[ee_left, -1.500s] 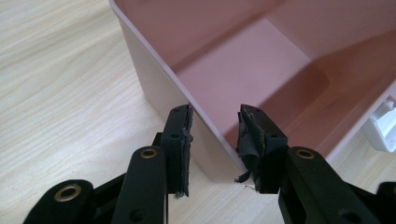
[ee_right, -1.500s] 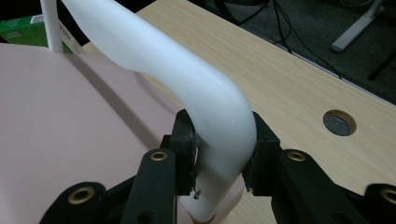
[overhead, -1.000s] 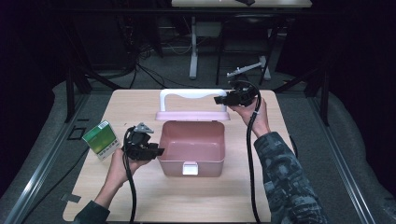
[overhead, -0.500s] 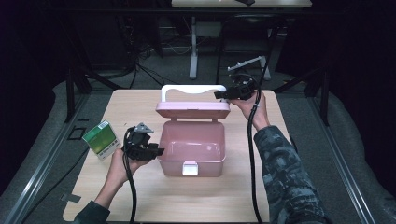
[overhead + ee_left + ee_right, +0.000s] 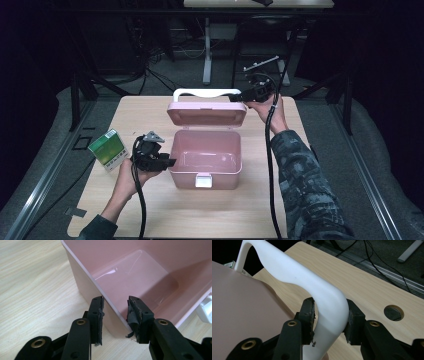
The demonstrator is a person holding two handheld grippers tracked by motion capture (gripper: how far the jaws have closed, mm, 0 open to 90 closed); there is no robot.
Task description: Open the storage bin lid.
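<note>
The right gripper (image 5: 329,322) squeezed the white handle (image 5: 294,280) of the pink box (image 5: 205,160) mid-table. The left gripper (image 5: 115,315) straddled its wall, jaws apart. A slip might slam the lid (image 5: 207,112).

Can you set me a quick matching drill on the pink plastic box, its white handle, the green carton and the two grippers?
Things:
1. White curved plastic handle
2. Pink plastic box wall
3. Green cardboard carton
4. Pink hinged lid

States:
A. Stands on the table, left of the box
B. Clamped by the right gripper
C. Raised partway above the box
D. Between the left gripper's spread jaws

Pairs: 1-B, 2-D, 3-A, 4-C
</note>
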